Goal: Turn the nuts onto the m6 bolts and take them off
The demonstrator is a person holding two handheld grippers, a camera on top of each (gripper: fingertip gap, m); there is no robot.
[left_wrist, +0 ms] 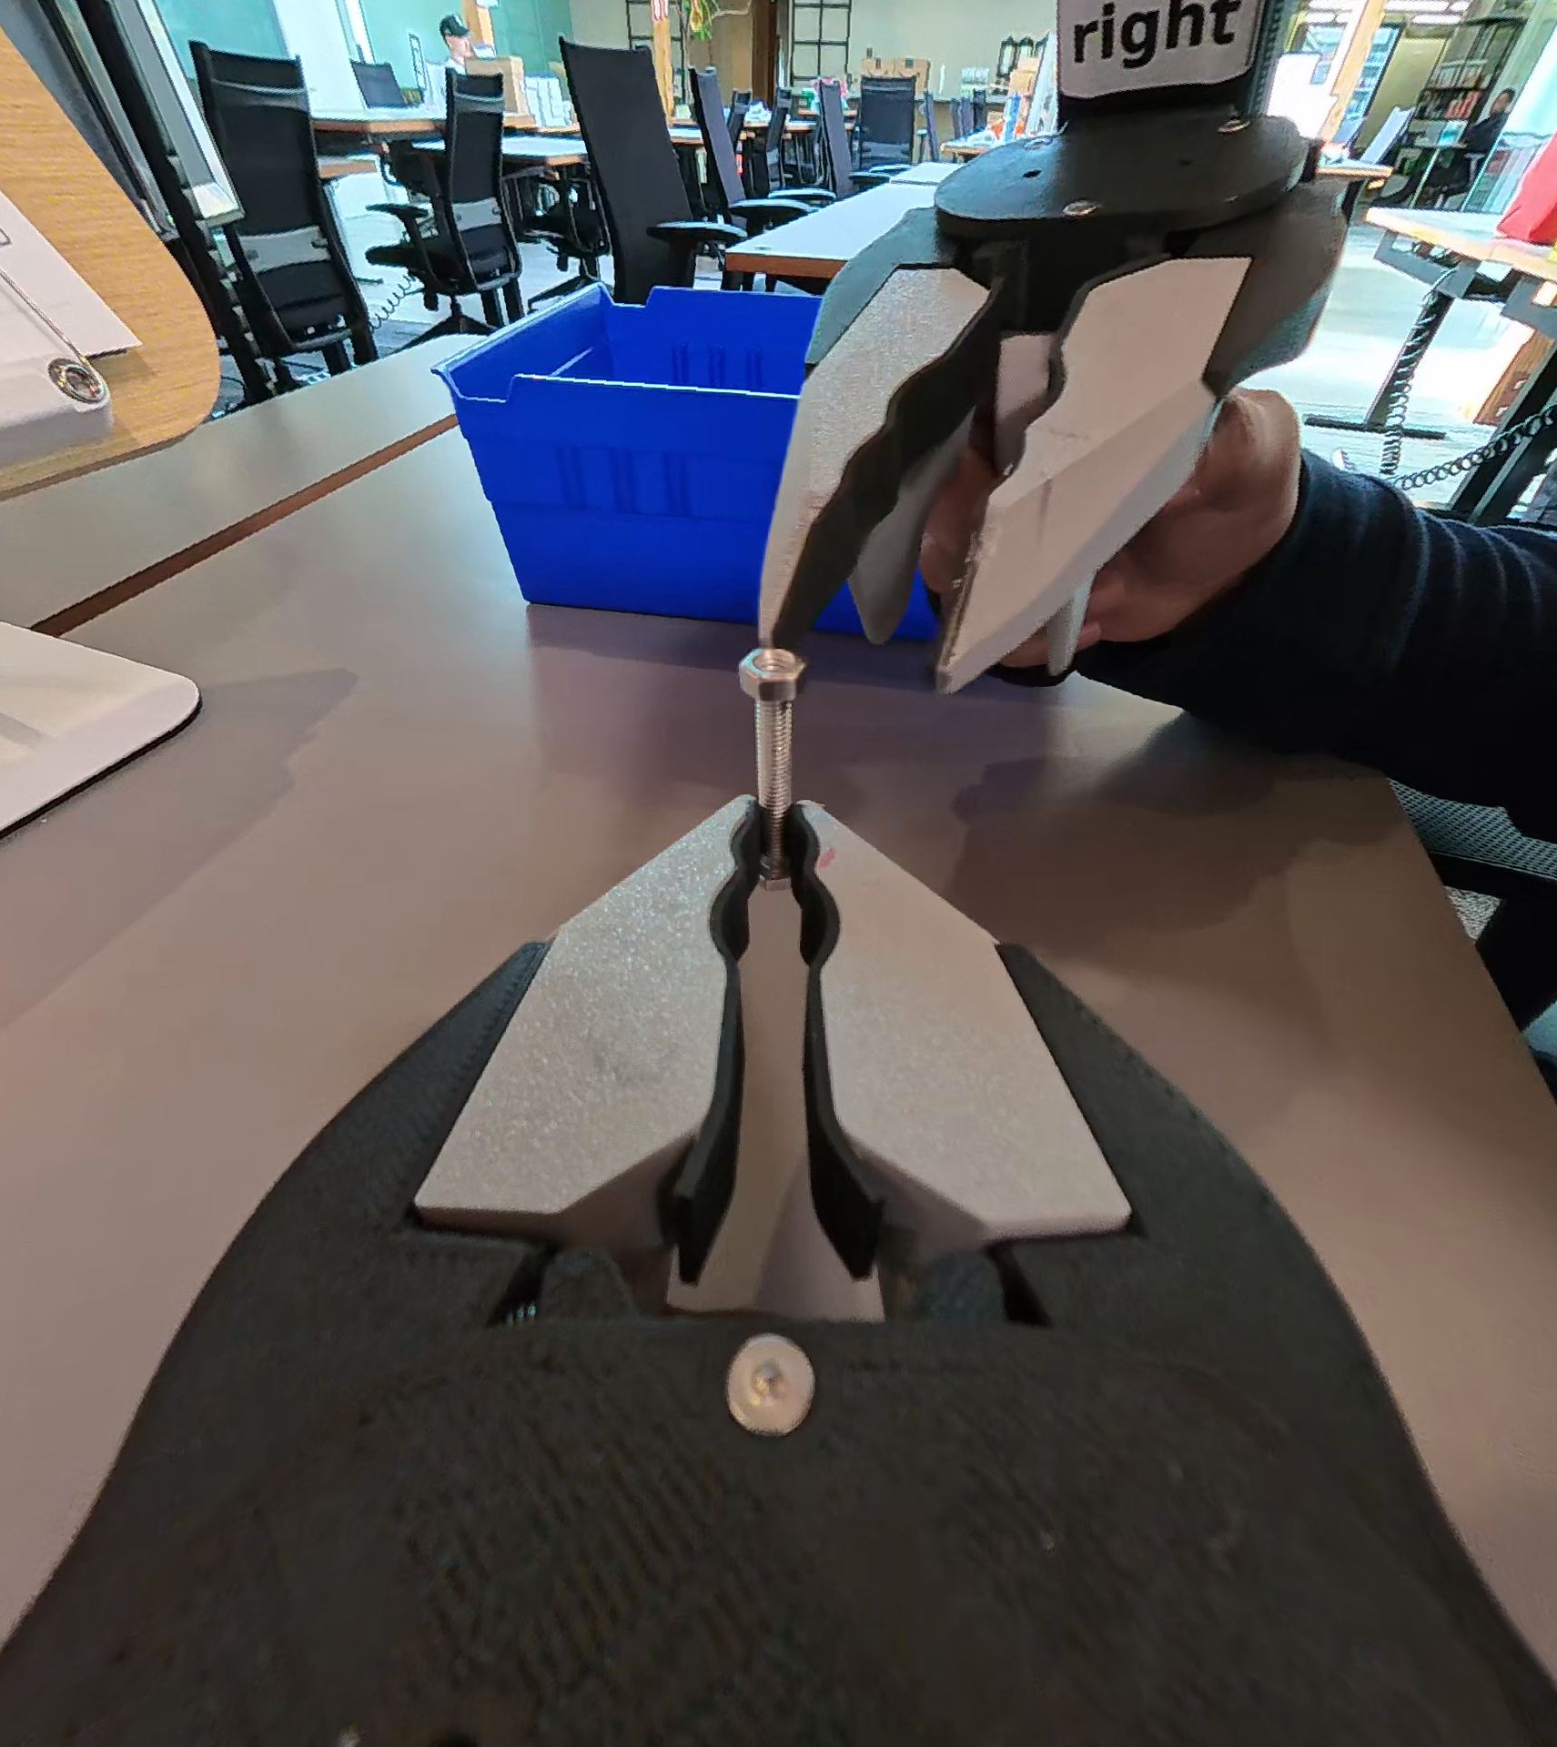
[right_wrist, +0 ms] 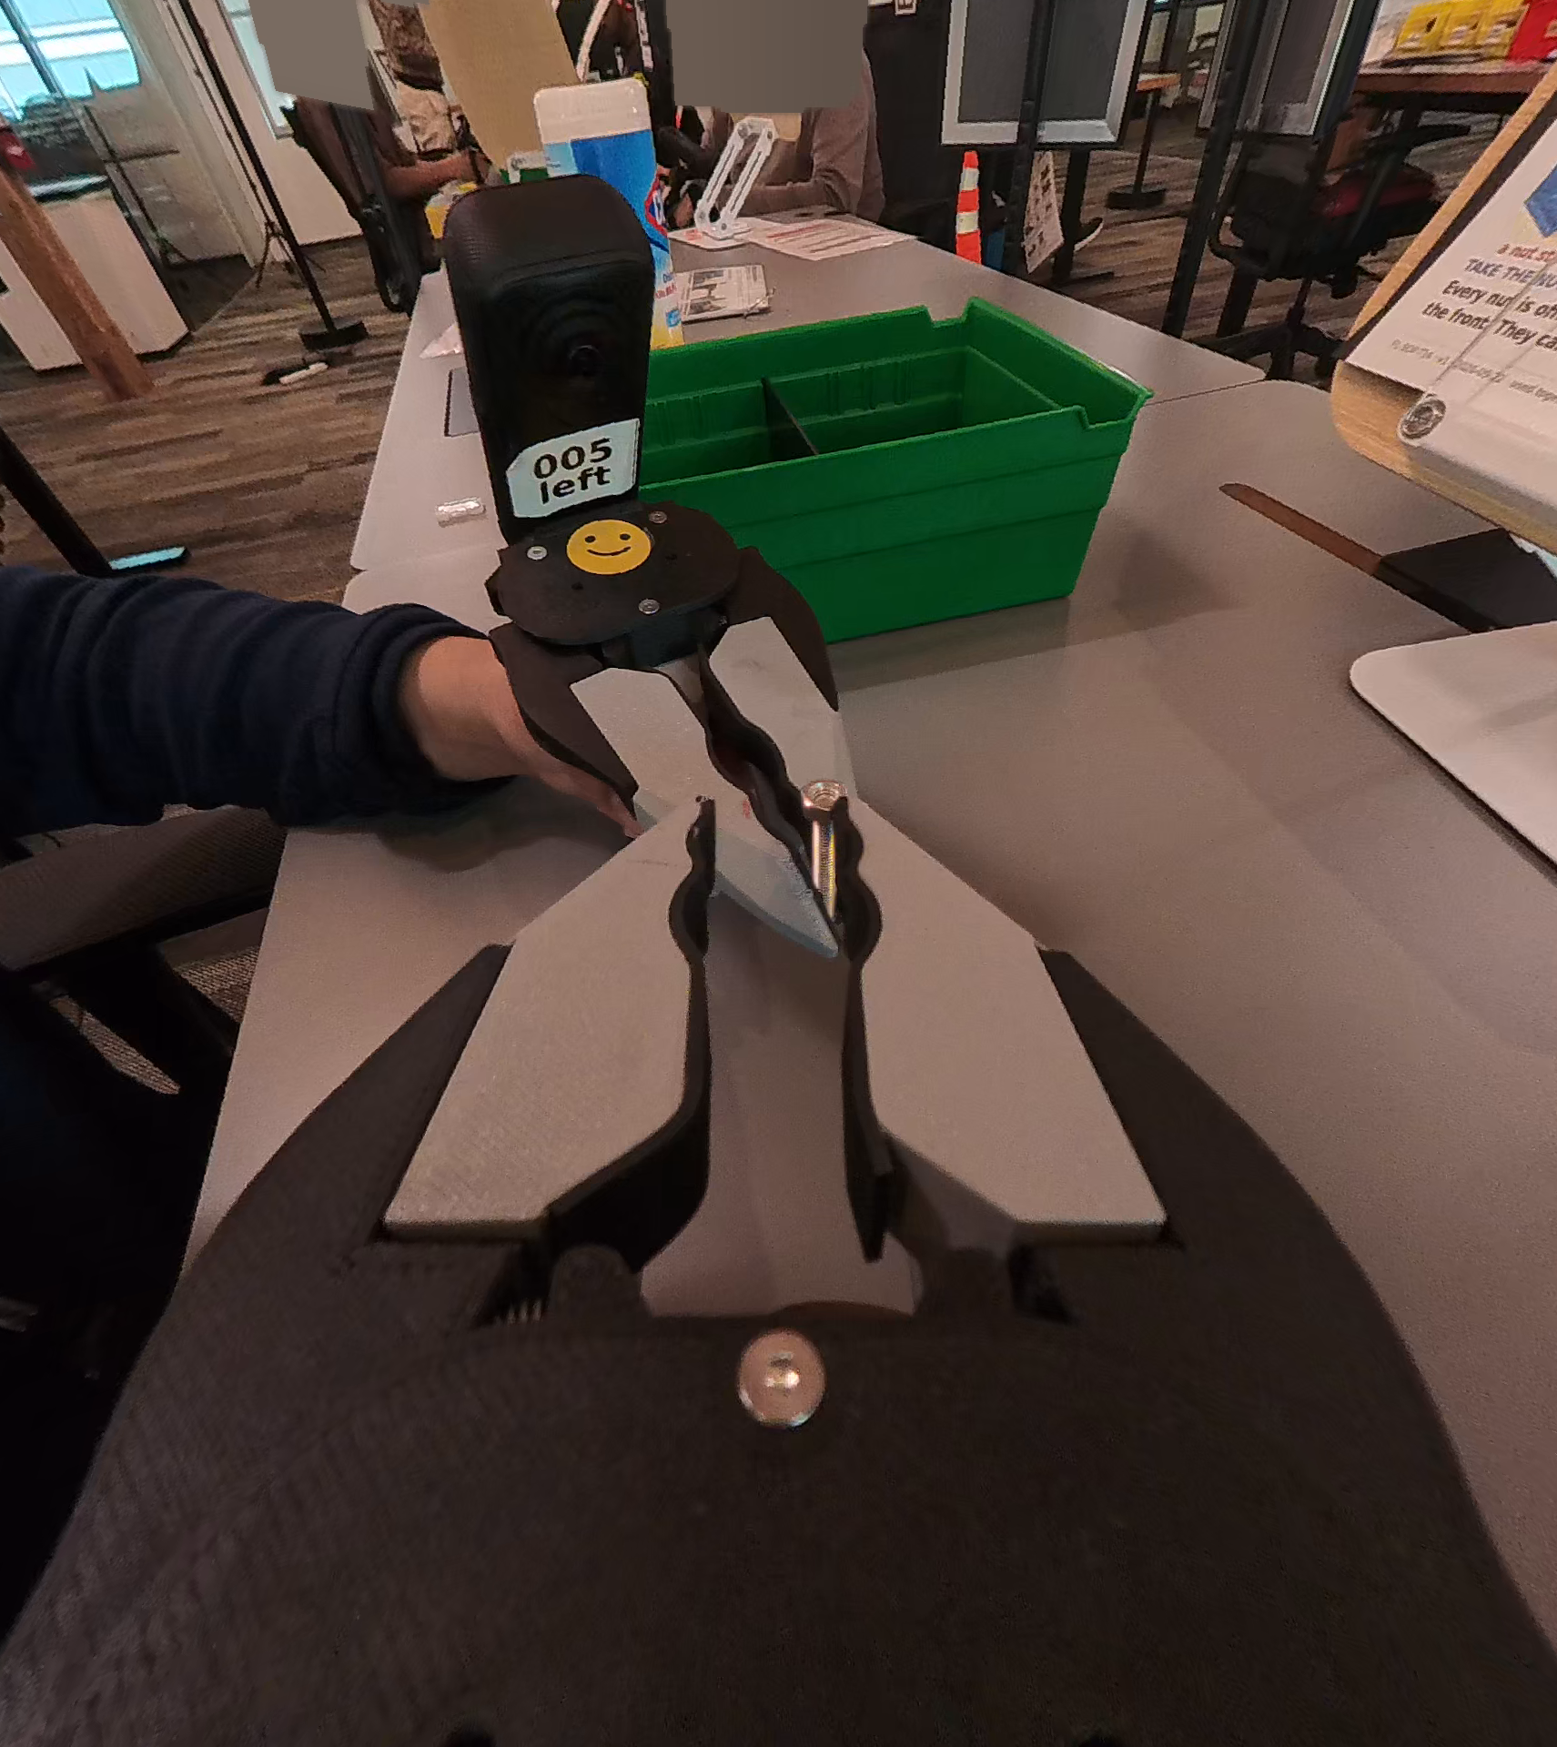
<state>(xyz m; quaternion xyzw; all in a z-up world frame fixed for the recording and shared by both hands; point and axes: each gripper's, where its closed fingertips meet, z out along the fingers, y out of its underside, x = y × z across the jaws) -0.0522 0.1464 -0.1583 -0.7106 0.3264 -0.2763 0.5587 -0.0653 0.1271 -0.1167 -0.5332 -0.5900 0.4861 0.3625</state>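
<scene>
Nut sits at bolt tip; threading on or coming off, cannot tell.
Left gripper (left_wrist: 779, 832) jaws clamp the bolt (left_wrist: 774, 756) upright; right gripper (left_wrist: 859, 652) jaws parted, one fingertip touching the nut (left_wrist: 771, 673); bins look empty.

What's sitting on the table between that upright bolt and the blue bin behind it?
Nothing: in the left wrist view, only bare grey table lies between the bolt and the blue bin.

Both pictures are bright, with soft light from above and from windows far back. Soft grey shadows lie on the bench (left_wrist: 1134, 945). Straight lines bend near the edges. Close parts look sharp; the far room looks slightly fuzzy.
</scene>
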